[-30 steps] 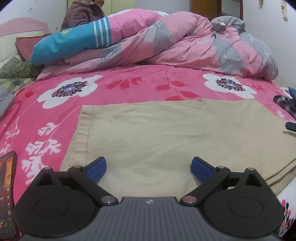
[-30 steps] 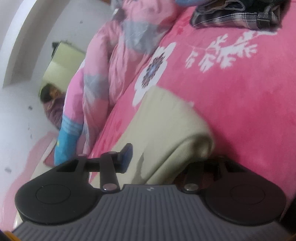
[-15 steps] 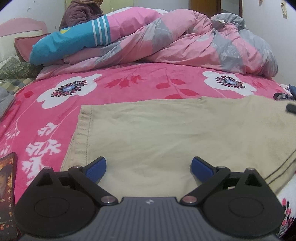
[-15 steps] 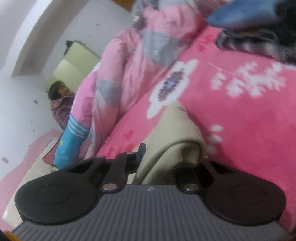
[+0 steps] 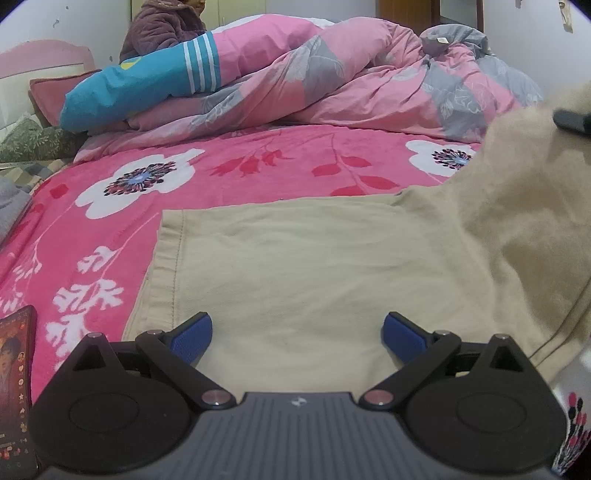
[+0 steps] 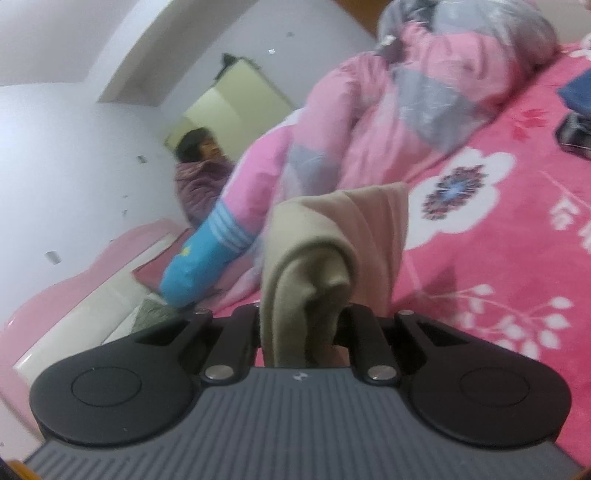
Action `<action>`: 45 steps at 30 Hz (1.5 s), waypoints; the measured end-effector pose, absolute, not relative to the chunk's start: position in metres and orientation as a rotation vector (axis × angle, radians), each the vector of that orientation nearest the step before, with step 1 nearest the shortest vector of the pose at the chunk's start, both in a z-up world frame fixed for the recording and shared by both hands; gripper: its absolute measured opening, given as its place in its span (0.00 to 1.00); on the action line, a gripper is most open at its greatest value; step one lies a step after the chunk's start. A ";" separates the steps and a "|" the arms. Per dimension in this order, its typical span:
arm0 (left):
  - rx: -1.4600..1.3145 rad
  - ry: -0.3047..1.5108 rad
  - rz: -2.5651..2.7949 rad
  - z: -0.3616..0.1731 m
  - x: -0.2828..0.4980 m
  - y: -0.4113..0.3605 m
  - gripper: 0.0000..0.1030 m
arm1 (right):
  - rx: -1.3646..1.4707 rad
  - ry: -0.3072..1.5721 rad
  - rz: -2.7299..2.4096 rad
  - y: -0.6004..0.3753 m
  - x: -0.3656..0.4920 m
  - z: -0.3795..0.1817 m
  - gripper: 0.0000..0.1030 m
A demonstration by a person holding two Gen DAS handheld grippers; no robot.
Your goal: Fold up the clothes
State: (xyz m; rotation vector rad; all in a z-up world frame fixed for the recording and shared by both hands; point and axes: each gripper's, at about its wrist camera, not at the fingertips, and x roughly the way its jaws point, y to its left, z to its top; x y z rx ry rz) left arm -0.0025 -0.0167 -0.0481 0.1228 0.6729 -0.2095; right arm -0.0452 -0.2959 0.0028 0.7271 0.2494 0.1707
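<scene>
While the right hand-held gripper (image 6: 301,332) pinches a bunched end of the beige garment (image 5: 314,269), its jaws having just closed on the cloth, that end stands raised off the bed (image 5: 258,166) at the right of the left wrist view. Right hand-held gripper: roughly level, rolled, cloth draped forward over its fingers. Left hand-held gripper (image 5: 297,334): jaws spread, nothing between them, tilted down over the garment's near edge. Garment: long axis left to right across the bed; hemmed end (image 5: 166,266) flat at the left, nearer the left hand. Judgement: the lifted end must travel leftward onto the hemmed end. Beyond: pink quilt (image 5: 351,81), a seated person (image 5: 162,26), a phone (image 5: 14,387).
</scene>
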 end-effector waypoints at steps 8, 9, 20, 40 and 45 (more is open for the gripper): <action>0.070 0.562 -0.228 -0.050 -0.021 -0.001 0.96 | 0.687 0.241 0.266 -0.267 -0.041 0.016 0.10; 0.062 0.545 -0.220 -0.048 -0.025 0.002 0.96 | 0.678 0.242 0.275 -0.264 -0.041 0.017 0.10; 0.135 0.464 -0.268 -0.019 0.020 -0.019 0.95 | 0.647 0.257 0.365 -0.235 -0.051 0.022 0.10; 0.015 0.799 -0.453 -0.039 0.153 -0.095 0.93 | 0.821 0.222 0.344 -0.276 -0.070 -0.002 0.10; -0.090 0.765 -0.352 -0.029 0.159 -0.075 0.84 | 0.870 0.204 0.312 -0.296 -0.072 -0.012 0.10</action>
